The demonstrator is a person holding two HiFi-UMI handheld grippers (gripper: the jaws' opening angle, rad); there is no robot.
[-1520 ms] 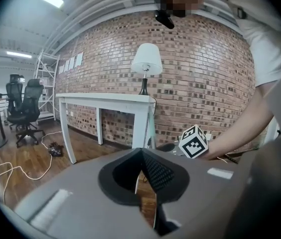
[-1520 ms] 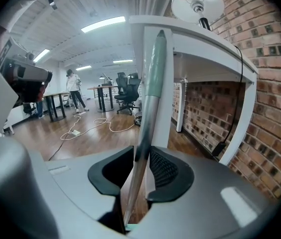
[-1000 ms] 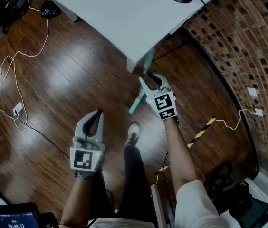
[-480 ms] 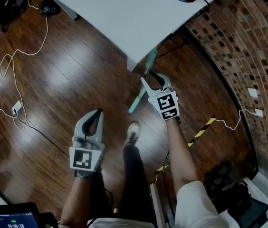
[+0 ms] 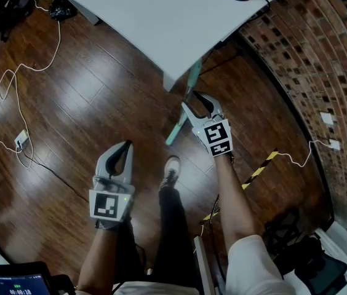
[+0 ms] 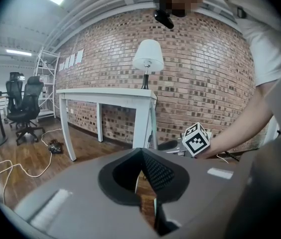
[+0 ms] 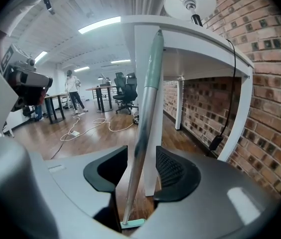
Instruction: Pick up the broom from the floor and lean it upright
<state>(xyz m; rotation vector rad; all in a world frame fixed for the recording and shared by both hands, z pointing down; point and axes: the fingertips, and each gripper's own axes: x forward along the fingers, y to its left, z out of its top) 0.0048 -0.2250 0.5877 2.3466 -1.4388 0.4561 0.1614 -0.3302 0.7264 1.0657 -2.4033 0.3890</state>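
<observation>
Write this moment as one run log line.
broom: leaning against table; right tool: jaws just opened, broom between them; left tool: shut, empty

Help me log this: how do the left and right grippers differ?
The right gripper stands open around the broom handle, its jaws having just been opening; the left gripper is shut, empty. The right is by the table corner; the left hangs back. Both carry marker cubes.

**Right jaws eased off the broom**
The jaws of the grey right gripper (image 7: 141, 169) have just been opened wider. The slender pale-green broom handle (image 7: 147, 93) is no longer pressed, and now stands clear between the dark ribbed pads (image 7: 173, 169).
</observation>
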